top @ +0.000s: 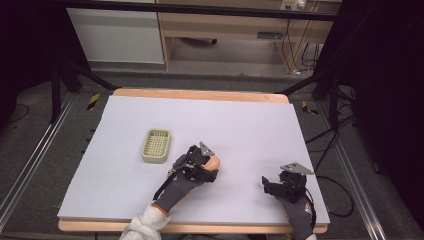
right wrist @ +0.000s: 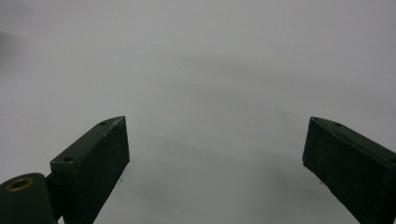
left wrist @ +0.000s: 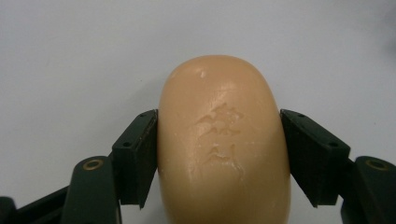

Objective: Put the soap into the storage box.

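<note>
A tan oval bar of soap [left wrist: 224,144] with embossed marks on its top sits between the two black jaws of my left gripper [left wrist: 219,154], which press on both of its sides. In the high view the left gripper [top: 209,166] holds the soap [top: 213,162] near the middle of the white sheet, to the right of a pale green soap dish [top: 156,146] with a slotted bottom. My right gripper [top: 267,184] rests near the front right of the table, its jaws wide apart. In the right gripper view that gripper [right wrist: 215,154] has just the white sheet between its jaws.
A white sheet [top: 240,125] covers a wooden table [top: 200,94]. Black frame legs and cables stand on the floor at both sides. Wooden furniture stands at the back.
</note>
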A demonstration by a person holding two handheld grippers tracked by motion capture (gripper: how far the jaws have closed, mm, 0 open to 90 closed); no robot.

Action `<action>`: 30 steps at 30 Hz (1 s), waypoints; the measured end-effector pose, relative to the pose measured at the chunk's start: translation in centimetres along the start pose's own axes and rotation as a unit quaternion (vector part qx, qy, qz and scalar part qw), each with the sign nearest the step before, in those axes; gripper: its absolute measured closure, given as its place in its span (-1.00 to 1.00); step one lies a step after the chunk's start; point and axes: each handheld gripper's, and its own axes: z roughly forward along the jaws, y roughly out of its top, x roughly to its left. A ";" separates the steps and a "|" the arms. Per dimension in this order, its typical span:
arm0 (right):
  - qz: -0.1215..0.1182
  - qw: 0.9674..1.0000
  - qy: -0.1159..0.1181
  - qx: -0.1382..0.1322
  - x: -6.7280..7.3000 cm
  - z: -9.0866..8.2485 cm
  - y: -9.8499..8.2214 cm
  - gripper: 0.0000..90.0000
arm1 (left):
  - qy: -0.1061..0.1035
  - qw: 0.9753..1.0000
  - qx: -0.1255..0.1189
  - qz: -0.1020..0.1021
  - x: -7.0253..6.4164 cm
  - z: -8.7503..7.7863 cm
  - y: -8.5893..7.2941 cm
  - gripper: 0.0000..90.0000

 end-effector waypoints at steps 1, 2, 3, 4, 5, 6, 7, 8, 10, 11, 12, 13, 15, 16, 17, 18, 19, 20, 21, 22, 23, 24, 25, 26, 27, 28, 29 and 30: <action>0.000 1.000 0.000 0.000 0.0 0.0 0.0 -0.83 | 0.001 1.000 -0.001 0.001 0.1 -0.2 -0.1 -0.31; 0.001 1.000 -0.001 0.000 0.0 0.0 0.0 -0.83 | 0.001 1.000 -0.003 0.000 0.2 -0.5 -0.2 -0.31; 0.000 1.000 0.000 -0.001 0.0 0.0 0.0 -0.83 | 0.001 1.000 -0.004 0.000 0.3 -0.6 -0.2 -0.31; 0.001 1.000 -0.001 0.000 0.0 0.0 0.0 -0.83 | 0.001 1.000 -0.004 0.000 0.5 -0.9 -0.3 -0.31; 0.001 1.000 -0.001 0.000 0.0 0.0 0.0 -0.83 | 0.001 1.000 -0.005 -0.001 0.6 -1.1 -0.3 -0.31; 0.001 1.000 -0.001 0.000 0.0 0.0 0.0 -0.83 | 0.001 1.000 -0.006 -0.003 0.8 -1.3 -0.4 -0.31; 0.001 1.000 -0.001 -0.001 0.0 0.0 0.0 -0.83 | 0.001 1.000 -0.008 -0.003 0.9 -1.6 -0.4 -0.31; 0.001 1.000 -0.001 -0.002 0.0 0.0 0.0 -0.83 | 0.002 1.000 -0.008 -0.002 1.0 -1.9 -0.5 -0.31; 0.004 1.000 -0.001 0.000 0.0 0.0 0.0 -0.83 | 0.004 1.000 -0.010 0.000 1.2 -2.4 -0.8 -0.31; 0.004 1.000 -0.001 0.000 0.0 0.0 0.0 -0.83 | 0.004 1.000 -0.012 0.000 1.2 -2.6 -0.9 -0.31; 0.001 1.000 -0.002 0.000 0.0 0.0 0.0 -0.83 | 0.005 1.000 -0.013 -0.001 1.3 -2.8 -1.1 -0.31; 0.000 1.000 -0.001 -0.001 0.0 0.0 0.0 -0.83 | 0.004 1.000 -0.014 -0.002 1.4 -3.0 -1.2 -0.31; 0.002 1.000 -0.002 -0.001 0.0 0.0 0.0 -0.83 | 0.006 1.000 -0.015 -0.001 1.6 -3.4 -1.5 -0.31; 0.006 1.000 -0.002 0.000 0.0 0.0 0.0 -0.83 | 0.006 1.000 -0.015 -0.001 1.6 -3.6 -1.5 -0.30; 0.005 1.000 -0.002 -0.001 0.0 0.0 0.0 -0.83 | 0.006 1.000 -0.018 -0.002 1.7 -3.8 -1.6 -0.30; 0.006 1.000 -0.002 0.000 0.0 -0.1 0.0 -0.83 | 0.006 1.000 -0.020 -0.003 1.8 -4.0 -1.6 -0.30; 0.007 1.000 -0.002 0.000 -0.1 -0.1 0.0 -0.83 | 0.005 1.000 -0.023 -0.003 1.9 -4.2 -1.7 -0.30; 0.005 1.000 -0.004 -0.001 -0.1 -0.1 0.0 -0.83 | 0.006 1.000 -0.025 -0.004 1.9 -4.4 -1.7 -0.30; 0.005 1.000 -0.003 -0.002 -0.1 -0.2 0.0 -0.83 | 0.006 1.000 -0.027 -0.005 2.0 -4.6 -1.8 -0.30; 0.004 1.000 -0.001 -0.003 0.0 -0.2 0.0 -0.83 | 0.008 1.000 -0.029 -0.005 2.1 -4.8 -1.8 -0.30; 0.002 1.000 0.000 -0.004 0.0 -0.2 0.0 -0.83 | 0.009 1.000 -0.029 -0.006 2.2 -5.0 -1.9 -0.30; 0.001 1.000 0.000 -0.004 0.0 -0.2 0.0 -0.83 | 0.010 0.999 -0.032 -0.008 2.4 -5.1 -1.9 -0.30; 0.001 1.000 0.000 -0.003 0.0 -0.2 0.0 -0.83 | 0.012 0.999 -0.034 -0.010 2.6 -5.2 -2.0 -0.30; 0.001 1.000 0.001 -0.003 0.0 -0.2 0.0 -0.83 | 0.014 0.999 -0.033 -0.012 2.8 -5.4 -2.0 -0.30; 0.001 1.000 0.001 -0.004 0.0 -0.2 0.0 -0.83 | 0.016 0.999 -0.034 -0.014 3.0 -5.4 -2.1 -0.30; 0.001 1.000 0.001 -0.005 0.0 -0.2 0.0 -0.83 | 0.018 0.999 -0.036 -0.019 3.3 -5.5 -2.1 -0.30; 0.001 1.000 0.001 -0.005 0.0 -0.2 0.0 -0.83 | 0.019 0.999 -0.036 -0.021 3.5 -5.5 -2.2 -0.30; 0.001 1.000 0.001 -0.005 0.0 -0.2 0.0 -0.83 | 0.021 0.999 -0.035 -0.022 3.8 -5.6 -2.3 -0.30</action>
